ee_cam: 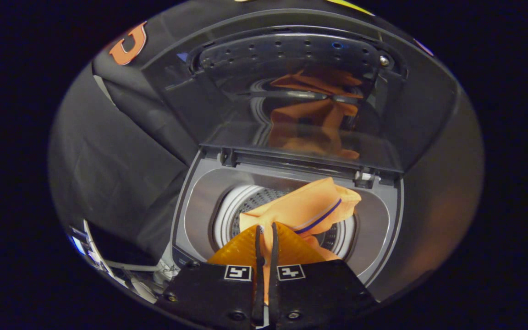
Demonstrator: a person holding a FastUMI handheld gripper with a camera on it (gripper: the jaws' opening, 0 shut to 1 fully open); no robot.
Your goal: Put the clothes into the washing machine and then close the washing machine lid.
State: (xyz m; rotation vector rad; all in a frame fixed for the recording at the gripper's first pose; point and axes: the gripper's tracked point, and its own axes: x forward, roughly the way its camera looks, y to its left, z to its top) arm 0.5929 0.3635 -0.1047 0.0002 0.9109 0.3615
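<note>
Washer [190, 215] open, top-loader, seen from above and in front. Lid [291, 101] stands raised behind the opening, glossy, reflecting the cloth. Booth wall hangs left of and behind the washer. Drum [227, 215] open below, white ring around its mouth, perforated wall visible on the left side; right half of the mouth covered by the garment. Orange garment [300, 208] with a dark stripe hangs over the drum mouth, just ahead of the fingers, bunched, its far corner close to the lid hinge. Hand-held gripper [264, 233] clamped on the garment, fingers nearly together, fabric pinched between them. Clutter low left beside the washer, too blurred to tell.
</note>
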